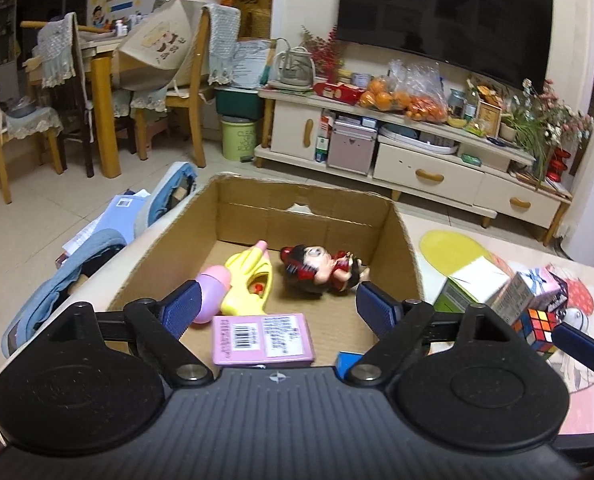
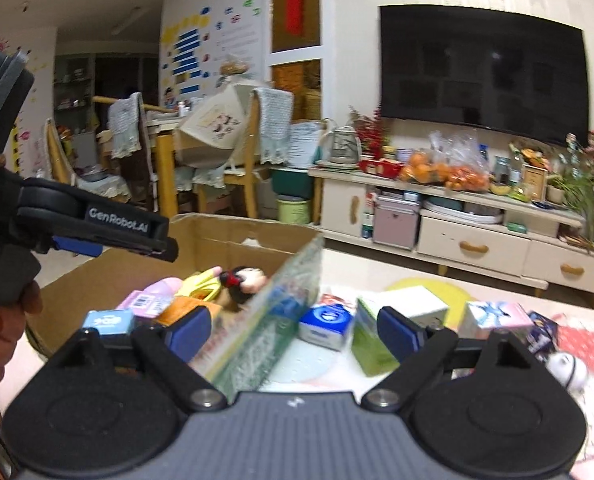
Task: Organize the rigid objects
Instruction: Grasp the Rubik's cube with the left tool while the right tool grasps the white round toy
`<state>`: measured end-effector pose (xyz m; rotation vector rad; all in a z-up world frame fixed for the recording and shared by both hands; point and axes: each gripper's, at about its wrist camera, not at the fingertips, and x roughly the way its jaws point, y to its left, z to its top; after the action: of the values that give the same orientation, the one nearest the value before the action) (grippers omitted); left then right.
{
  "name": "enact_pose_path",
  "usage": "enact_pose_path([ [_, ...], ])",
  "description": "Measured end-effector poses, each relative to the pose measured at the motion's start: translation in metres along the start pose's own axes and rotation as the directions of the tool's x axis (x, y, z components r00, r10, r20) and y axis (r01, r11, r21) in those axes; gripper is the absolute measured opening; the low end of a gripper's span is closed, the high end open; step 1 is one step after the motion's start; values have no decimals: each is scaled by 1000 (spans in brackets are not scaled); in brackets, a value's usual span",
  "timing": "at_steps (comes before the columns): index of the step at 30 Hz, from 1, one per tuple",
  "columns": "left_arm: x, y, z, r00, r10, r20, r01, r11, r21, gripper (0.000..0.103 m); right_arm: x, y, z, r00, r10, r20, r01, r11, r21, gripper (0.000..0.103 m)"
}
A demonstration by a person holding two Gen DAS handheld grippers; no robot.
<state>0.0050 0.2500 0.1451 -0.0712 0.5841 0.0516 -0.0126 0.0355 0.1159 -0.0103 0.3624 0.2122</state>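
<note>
An open cardboard box (image 1: 401, 240) holds a yellow and pink water gun (image 1: 245, 284), a red-dressed doll (image 1: 321, 268) and a pink barcode box (image 1: 263, 338). My left gripper (image 1: 275, 306) is open and empty above the box's near side. My right gripper (image 2: 293, 332) is open over the table beside the box (image 2: 225, 232), empty. On the table to the right lie a Rubik's cube (image 1: 537, 326), a green and white carton (image 2: 381, 328), a blue and white box (image 2: 329, 324) and a pink and blue box (image 2: 497, 316).
A flat green printed board (image 2: 273, 320) leans between the box and the table items. The left gripper (image 2: 97, 224) shows at the left of the right wrist view. A TV stand (image 1: 437, 160) and dining chairs (image 1: 193, 92) stand behind.
</note>
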Motion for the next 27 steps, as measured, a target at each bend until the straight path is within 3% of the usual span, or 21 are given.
enact_pose_path([
  [27, -4, -28, -15, 993, -114, 13, 109, 973, 205, 103, -27, -81, -34, 990, -136, 34, 128, 978, 166, 90],
])
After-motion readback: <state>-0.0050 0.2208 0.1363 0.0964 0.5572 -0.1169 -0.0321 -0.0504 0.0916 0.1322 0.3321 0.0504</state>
